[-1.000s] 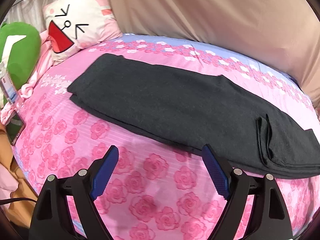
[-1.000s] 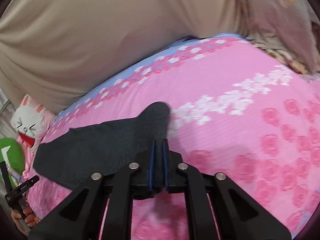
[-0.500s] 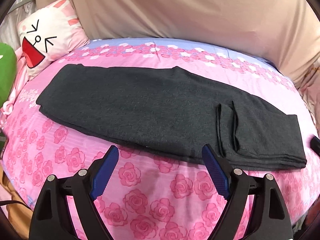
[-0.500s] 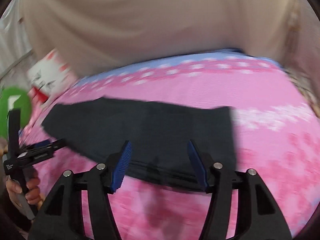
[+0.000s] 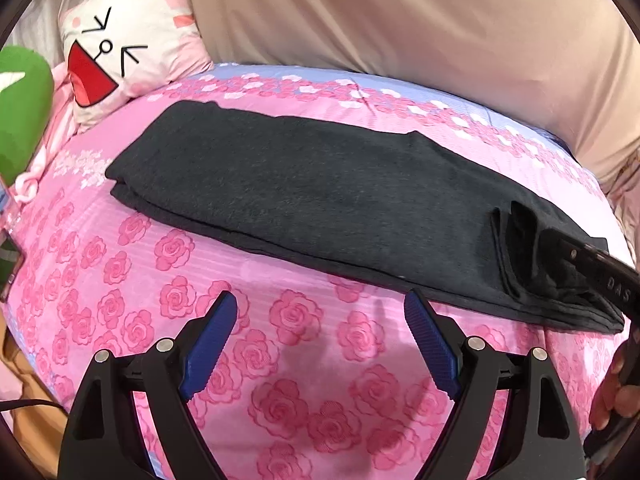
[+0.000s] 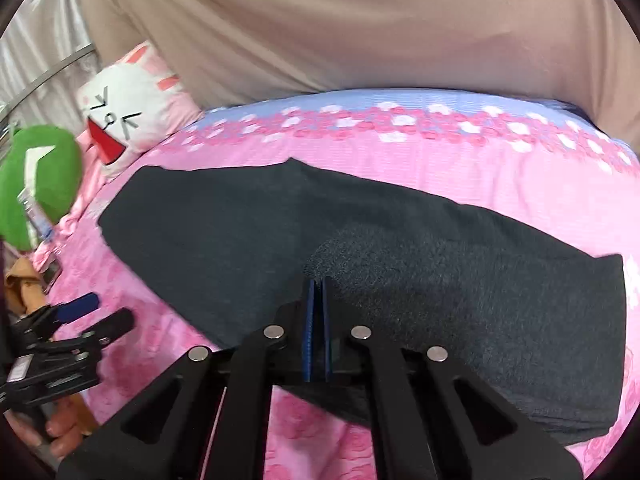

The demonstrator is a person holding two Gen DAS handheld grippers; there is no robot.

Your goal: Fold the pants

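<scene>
**Right jaws clamp a pinch of pants**

My right gripper point(image 6: 318, 286) has just been closing and now pinches a raised fold of the dark pants point(image 5: 320, 200), lying across the pink bedspread point(image 5: 280, 360). At nine o'clock, my left gripper point(image 5: 320, 320) hovers, gaping, empty.

A bed point(image 5: 280, 380) fills most of both views, under a pink sheet printed with darker pink roses; along its far edge runs a pale blue band point(image 6: 380, 100) with white and pink flowers. Behind that edge hangs a beige cloth point(image 5: 400, 20), loosely creased. At the far left corner a white pillow point(image 5: 124, 40) with a cartoon face leans up, a green cushion point(image 5: 20, 108) just beside it. Grey fabric point(image 6: 36, 40) and a thin metal rail show behind them. The light is soft and even.
</scene>
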